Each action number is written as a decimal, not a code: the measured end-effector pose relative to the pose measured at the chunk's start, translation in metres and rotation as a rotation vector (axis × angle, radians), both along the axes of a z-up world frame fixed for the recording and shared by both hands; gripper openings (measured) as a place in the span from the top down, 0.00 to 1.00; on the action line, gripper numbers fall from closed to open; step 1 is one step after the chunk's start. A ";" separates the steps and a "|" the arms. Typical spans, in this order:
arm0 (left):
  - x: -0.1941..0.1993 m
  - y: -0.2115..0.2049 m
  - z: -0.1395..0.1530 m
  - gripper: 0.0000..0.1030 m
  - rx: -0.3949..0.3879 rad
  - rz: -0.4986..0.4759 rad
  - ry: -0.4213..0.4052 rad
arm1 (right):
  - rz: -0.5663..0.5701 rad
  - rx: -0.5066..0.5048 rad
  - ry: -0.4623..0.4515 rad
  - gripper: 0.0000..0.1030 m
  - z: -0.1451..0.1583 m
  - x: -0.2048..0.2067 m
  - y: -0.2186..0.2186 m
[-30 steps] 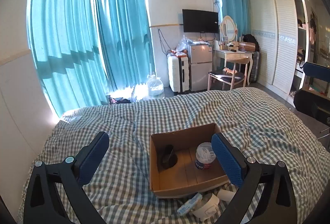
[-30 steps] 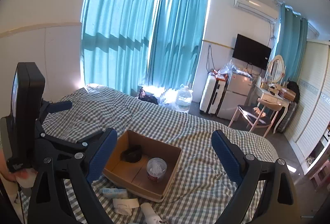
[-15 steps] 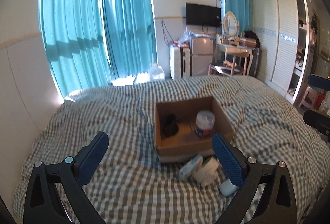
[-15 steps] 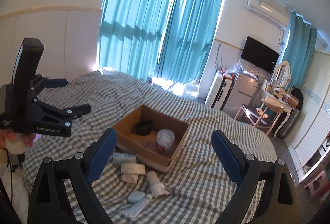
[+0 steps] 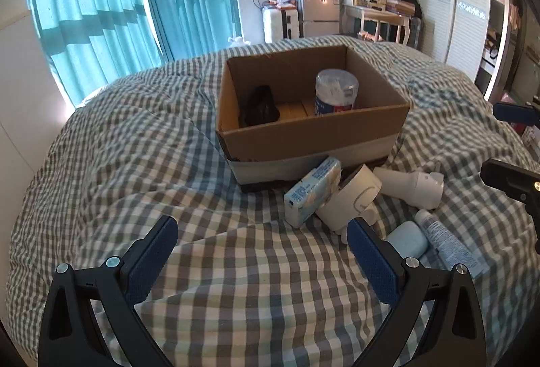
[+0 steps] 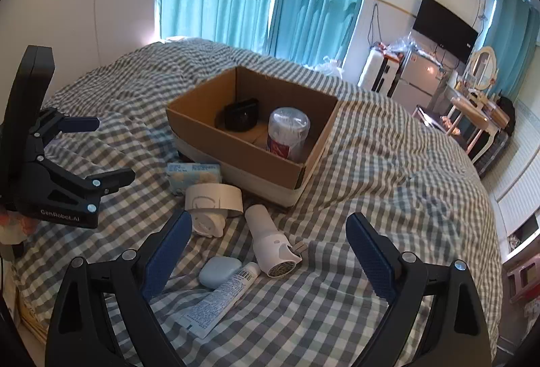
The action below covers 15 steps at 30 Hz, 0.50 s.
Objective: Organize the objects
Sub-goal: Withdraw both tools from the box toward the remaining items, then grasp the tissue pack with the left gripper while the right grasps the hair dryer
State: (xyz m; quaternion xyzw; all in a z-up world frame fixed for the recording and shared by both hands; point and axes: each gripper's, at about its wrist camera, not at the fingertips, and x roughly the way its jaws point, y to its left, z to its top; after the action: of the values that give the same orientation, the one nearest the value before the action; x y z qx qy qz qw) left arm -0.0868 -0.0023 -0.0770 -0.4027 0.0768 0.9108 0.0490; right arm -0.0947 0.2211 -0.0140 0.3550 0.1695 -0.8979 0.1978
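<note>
An open cardboard box sits on the checked bed. Inside it are a black object and a clear round tub. Loose on the bedding before the box lie a tissue pack, a white roll, a white handheld device, a pale blue case and a tube. My left gripper hangs open above bare bedding, left of the pile. My right gripper is open above the case and tube, holding nothing.
The checked bedspread is rumpled around the box. Teal curtains hang behind the bed. A small fridge, a dressing table and a wardrobe line the far wall.
Both grippers have sunk toward the bed and tipped downward, so the box and the loose items now fill the views. Both stayed open and empty.
</note>
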 end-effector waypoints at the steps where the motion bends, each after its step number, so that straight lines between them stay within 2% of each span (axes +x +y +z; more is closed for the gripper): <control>1: -0.003 0.001 -0.004 0.00 0.001 -0.004 -0.007 | 0.001 0.006 -0.012 0.10 -0.005 -0.005 0.000; 12: -0.033 0.008 -0.047 0.00 0.006 -0.035 -0.130 | 0.007 0.102 -0.141 0.10 -0.051 -0.054 -0.002; 15: -0.039 0.012 -0.057 0.00 -0.005 -0.050 -0.163 | 0.016 0.113 -0.214 0.13 -0.066 -0.067 -0.001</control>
State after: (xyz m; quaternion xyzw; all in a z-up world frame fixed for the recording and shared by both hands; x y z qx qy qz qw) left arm -0.1255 0.0098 -0.1336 -0.4737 0.0847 0.8732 0.0766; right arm -0.1621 0.2196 -0.0800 0.4578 0.2008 -0.8423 0.2017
